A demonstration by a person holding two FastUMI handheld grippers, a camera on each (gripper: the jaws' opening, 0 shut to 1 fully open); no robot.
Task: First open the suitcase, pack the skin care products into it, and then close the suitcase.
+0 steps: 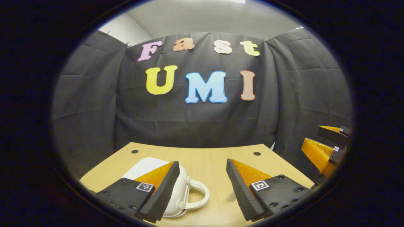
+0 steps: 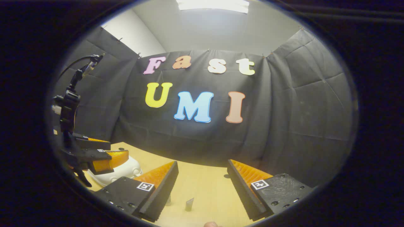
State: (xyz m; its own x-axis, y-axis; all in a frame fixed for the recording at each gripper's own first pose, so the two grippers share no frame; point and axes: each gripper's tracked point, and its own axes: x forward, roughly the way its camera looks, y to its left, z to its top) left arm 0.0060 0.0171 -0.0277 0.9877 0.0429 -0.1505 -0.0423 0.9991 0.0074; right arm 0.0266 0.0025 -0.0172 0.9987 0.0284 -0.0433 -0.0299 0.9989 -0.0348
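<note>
Both the left gripper (image 1: 203, 183) and the right gripper (image 2: 202, 186) hang spread wide and empty above the wooden table (image 1: 208, 159), where the closed white suitcase (image 1: 184, 189) lies under the left one's fingers, handle toward the middle.

A light wooden table (image 1: 205, 164) carries a closed white suitcase (image 1: 180, 192) with its handle up

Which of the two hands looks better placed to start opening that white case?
Left, probably. The left hand-held gripper hangs open just above the white suitcase, by its handle. The right hand-held gripper is open over bare table, farther away.
</note>
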